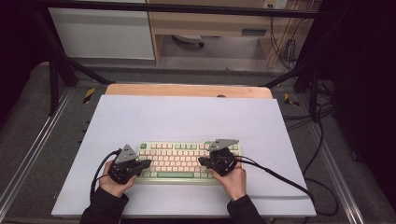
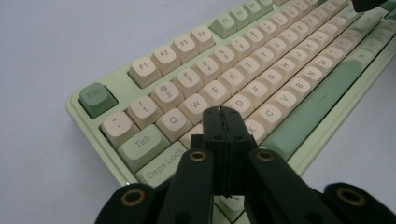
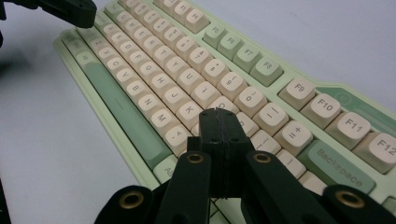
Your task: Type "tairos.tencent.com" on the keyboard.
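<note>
A pale green keyboard (image 1: 180, 161) with cream keys lies on a white sheet near the table's front. My left gripper (image 1: 146, 163) hovers over its left end, jaws pressed together with nothing between them. In the left gripper view the closed tips (image 2: 223, 112) sit just above the A and S keys of the keyboard (image 2: 243, 74). My right gripper (image 1: 202, 161) is over the right part, also shut and empty. In the right gripper view its tips (image 3: 218, 113) hang above the keys near L on the keyboard (image 3: 187, 70). The left gripper (image 3: 70, 9) shows far off there.
The white sheet (image 1: 187, 116) covers a wooden tabletop (image 1: 187, 90). Black cables (image 1: 280, 177) trail from both grippers across the sheet to the right and left. Metal frame rails (image 1: 28, 149) flank the table. Shelving and wires stand behind.
</note>
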The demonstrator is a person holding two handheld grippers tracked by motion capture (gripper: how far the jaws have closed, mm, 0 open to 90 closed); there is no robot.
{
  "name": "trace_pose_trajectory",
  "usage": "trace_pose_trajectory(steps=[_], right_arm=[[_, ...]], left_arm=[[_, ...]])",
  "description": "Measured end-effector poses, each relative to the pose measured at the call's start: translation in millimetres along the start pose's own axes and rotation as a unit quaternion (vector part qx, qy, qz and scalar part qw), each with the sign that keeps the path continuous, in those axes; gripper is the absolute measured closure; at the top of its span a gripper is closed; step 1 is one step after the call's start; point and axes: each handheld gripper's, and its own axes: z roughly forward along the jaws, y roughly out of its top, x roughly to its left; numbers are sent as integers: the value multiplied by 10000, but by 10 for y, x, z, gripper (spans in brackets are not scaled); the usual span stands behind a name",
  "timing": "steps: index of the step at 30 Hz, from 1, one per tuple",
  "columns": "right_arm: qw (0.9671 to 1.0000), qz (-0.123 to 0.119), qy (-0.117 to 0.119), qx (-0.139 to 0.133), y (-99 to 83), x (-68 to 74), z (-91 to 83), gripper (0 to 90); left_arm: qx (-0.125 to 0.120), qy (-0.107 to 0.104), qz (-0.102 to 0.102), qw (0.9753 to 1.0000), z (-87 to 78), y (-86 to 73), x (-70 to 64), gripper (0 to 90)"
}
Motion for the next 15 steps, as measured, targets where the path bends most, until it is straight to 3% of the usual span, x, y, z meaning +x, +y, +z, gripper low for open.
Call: trace_pose_trajectory(steps=[15], right_arm=[[9999,107,72,-35,-196,-63,-151,900]], left_arm=[[10,17,13,10000,108,65,-40,900]])
